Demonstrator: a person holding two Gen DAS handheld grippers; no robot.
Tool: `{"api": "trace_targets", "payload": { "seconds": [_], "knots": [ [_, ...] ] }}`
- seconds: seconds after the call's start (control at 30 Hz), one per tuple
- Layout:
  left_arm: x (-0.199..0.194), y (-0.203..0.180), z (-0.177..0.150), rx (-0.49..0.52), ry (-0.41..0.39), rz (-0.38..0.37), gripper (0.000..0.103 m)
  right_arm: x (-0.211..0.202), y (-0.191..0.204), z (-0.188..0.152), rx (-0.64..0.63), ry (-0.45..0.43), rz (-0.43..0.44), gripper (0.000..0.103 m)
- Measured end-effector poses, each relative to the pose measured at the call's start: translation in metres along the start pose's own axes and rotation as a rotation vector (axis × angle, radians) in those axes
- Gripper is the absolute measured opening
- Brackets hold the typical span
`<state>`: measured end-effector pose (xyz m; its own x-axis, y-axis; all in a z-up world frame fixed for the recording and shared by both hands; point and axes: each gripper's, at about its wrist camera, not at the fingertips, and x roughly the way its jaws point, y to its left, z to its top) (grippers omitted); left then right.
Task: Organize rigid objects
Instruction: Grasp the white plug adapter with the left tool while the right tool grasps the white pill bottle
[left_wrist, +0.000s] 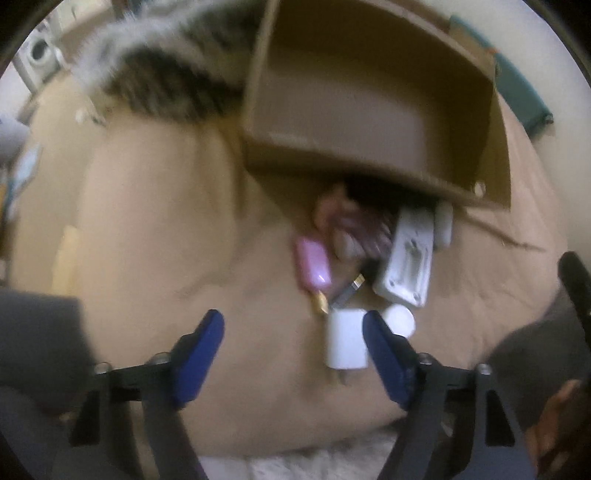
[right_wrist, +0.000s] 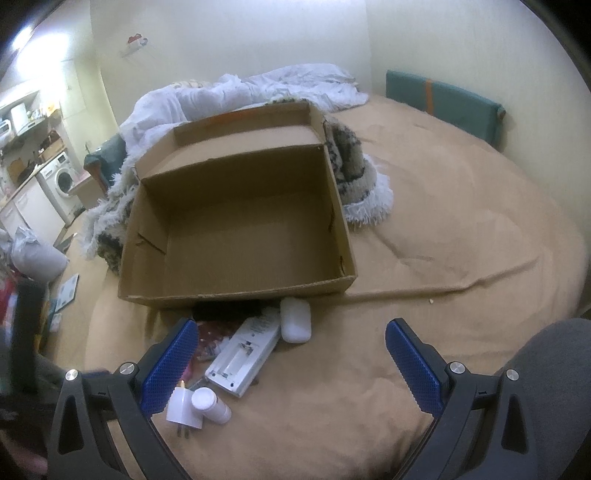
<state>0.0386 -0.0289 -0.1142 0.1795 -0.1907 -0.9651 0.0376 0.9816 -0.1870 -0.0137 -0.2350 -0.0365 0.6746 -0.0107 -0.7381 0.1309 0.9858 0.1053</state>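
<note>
An empty cardboard box (right_wrist: 240, 236) stands open on the tan bed; it also shows in the left wrist view (left_wrist: 369, 110). In front of it lies a small pile: a white battery charger (right_wrist: 243, 356) (left_wrist: 408, 264), a white oval case (right_wrist: 295, 319), a white plug adapter (right_wrist: 183, 406) (left_wrist: 345, 341), a white cylinder (right_wrist: 210, 402) (left_wrist: 399, 319), a pink case (left_wrist: 313, 264) and a small metal piece (left_wrist: 349, 290). My left gripper (left_wrist: 293, 332) is open, its right finger beside the adapter. My right gripper (right_wrist: 291, 350) is open above the pile, holding nothing.
A fringed patterned blanket (right_wrist: 354, 166) and white bedding (right_wrist: 258, 88) lie behind the box. A teal cushion (right_wrist: 443, 103) stands at the far right wall. A washing machine (right_wrist: 62, 181) and kitchen shelves are at the far left. My grey-clad knee (right_wrist: 546, 369) is at lower right.
</note>
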Motion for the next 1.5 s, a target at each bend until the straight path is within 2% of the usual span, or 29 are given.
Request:
{"api": "trace_targets", "payload": {
  "seconds": [0.07, 0.17, 0.23, 0.3, 0.37, 0.47, 0.6, 0.73, 0.9, 0.97, 1.07, 1.2, 1.23, 1.27, 1.33, 1.43, 1.5],
  "knots": [
    [0.013, -0.009, -0.002, 0.009, 0.053, -0.021, 0.058, 0.001, -0.002, 0.0, 0.01, 0.009, 0.002, 0.103],
    [0.027, -0.018, -0.006, 0.018, 0.099, -0.023, 0.057, 0.004, -0.004, 0.001, 0.022, 0.022, 0.004, 0.103],
    [0.035, -0.023, -0.007, 0.025, 0.123, -0.028, 0.052, 0.006, -0.005, 0.001, 0.029, 0.031, 0.006, 0.103],
    [0.045, -0.027, -0.009, 0.028, 0.155, -0.03, 0.037, 0.009, -0.006, 0.002, 0.032, 0.041, 0.007, 0.103],
    [0.054, -0.03, -0.011, 0.023, 0.181, -0.046, 0.029, 0.011, -0.006, 0.002, 0.033, 0.05, 0.007, 0.103],
    [0.062, -0.037, -0.011, 0.037, 0.205, -0.058, 0.024, 0.014, -0.006, 0.001, 0.034, 0.065, 0.015, 0.103],
    [0.053, -0.035, -0.009, 0.043, 0.166, -0.028, 0.024, 0.024, -0.008, 0.0, 0.053, 0.125, 0.057, 0.103],
    [0.028, -0.026, -0.009, 0.039, 0.081, 0.034, 0.024, 0.047, -0.004, -0.008, 0.076, 0.258, 0.145, 0.103],
    [0.021, -0.008, -0.006, -0.03, 0.045, 0.066, 0.024, 0.077, 0.011, -0.029, 0.119, 0.42, 0.255, 0.102],
    [0.016, -0.002, -0.004, -0.045, 0.033, 0.078, 0.024, 0.088, 0.019, -0.039, 0.133, 0.478, 0.285, 0.09],
    [0.013, -0.002, -0.002, -0.054, 0.019, 0.09, 0.024, 0.101, 0.034, -0.051, 0.143, 0.532, 0.306, 0.084],
    [0.006, 0.007, 0.001, -0.054, 0.01, 0.108, 0.024, 0.111, 0.047, -0.057, 0.142, 0.554, 0.33, 0.074],
    [0.004, 0.009, 0.0, -0.055, 0.011, 0.111, 0.024, 0.115, 0.05, -0.06, 0.14, 0.562, 0.343, 0.064],
    [0.004, 0.011, -0.003, -0.057, 0.011, 0.111, 0.024, 0.118, 0.053, -0.062, 0.129, 0.571, 0.339, 0.049],
    [0.006, 0.014, -0.008, -0.06, 0.013, 0.114, 0.024, 0.122, 0.054, -0.065, 0.099, 0.567, 0.29, 0.028],
    [0.005, 0.016, -0.008, -0.063, 0.013, 0.114, 0.024, 0.115, 0.053, -0.064, 0.065, 0.534, 0.273, 0.028],
    [0.005, 0.013, -0.005, -0.058, 0.006, 0.117, 0.024, 0.106, 0.054, -0.062, 0.061, 0.511, 0.296, 0.028]
  ]
}}
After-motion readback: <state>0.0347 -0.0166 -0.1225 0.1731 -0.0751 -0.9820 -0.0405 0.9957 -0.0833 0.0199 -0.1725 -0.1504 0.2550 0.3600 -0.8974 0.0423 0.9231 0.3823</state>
